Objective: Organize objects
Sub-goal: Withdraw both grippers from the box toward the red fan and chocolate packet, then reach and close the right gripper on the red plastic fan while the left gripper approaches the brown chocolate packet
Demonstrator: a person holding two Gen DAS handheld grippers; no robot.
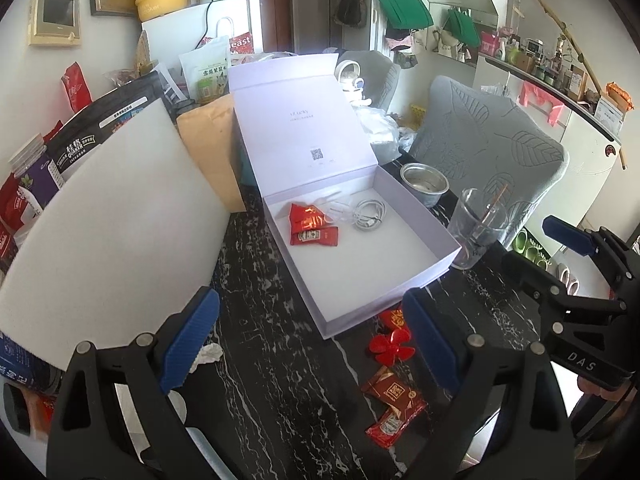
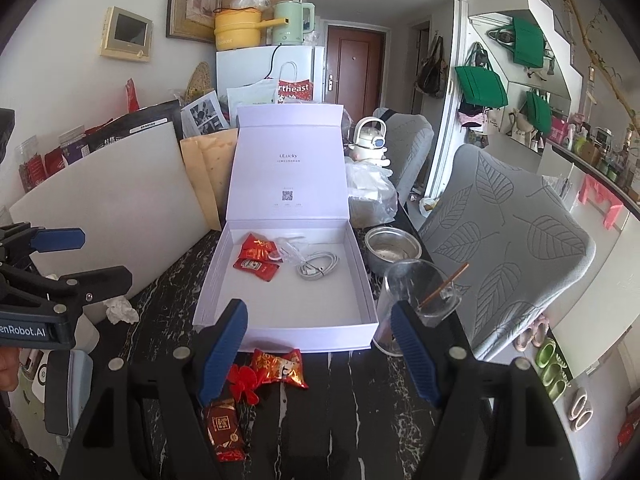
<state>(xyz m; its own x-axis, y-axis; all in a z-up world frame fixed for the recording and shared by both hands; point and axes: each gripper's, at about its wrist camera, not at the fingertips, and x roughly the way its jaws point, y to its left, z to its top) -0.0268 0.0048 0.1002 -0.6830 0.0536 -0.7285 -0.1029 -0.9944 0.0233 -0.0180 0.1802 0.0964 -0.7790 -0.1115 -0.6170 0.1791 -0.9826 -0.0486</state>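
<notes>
An open white box (image 1: 372,264) (image 2: 296,304) stands on the dark marble table with its lid up. Inside lie red sauce packets (image 1: 312,228) (image 2: 258,258) and a coiled white cable (image 1: 368,214) (image 2: 318,266). In front of the box lie a red snack packet (image 2: 280,368), a red plastic propeller (image 1: 390,346) (image 2: 242,382), a dark red packet (image 1: 394,394) (image 2: 224,428) and a ketchup packet (image 1: 390,426). My left gripper (image 1: 312,344) (image 2: 92,258) hovers open, left of these items. My right gripper (image 2: 320,354) (image 1: 548,256) is open above the snack packet, holding nothing.
A glass with a stick in it (image 1: 476,228) (image 2: 416,296) and a metal bowl (image 1: 424,184) (image 2: 392,248) stand right of the box. A white board (image 1: 112,216) leans at the left with a crumpled tissue (image 2: 120,308) below. A grey chair (image 2: 512,240) borders the table's right edge.
</notes>
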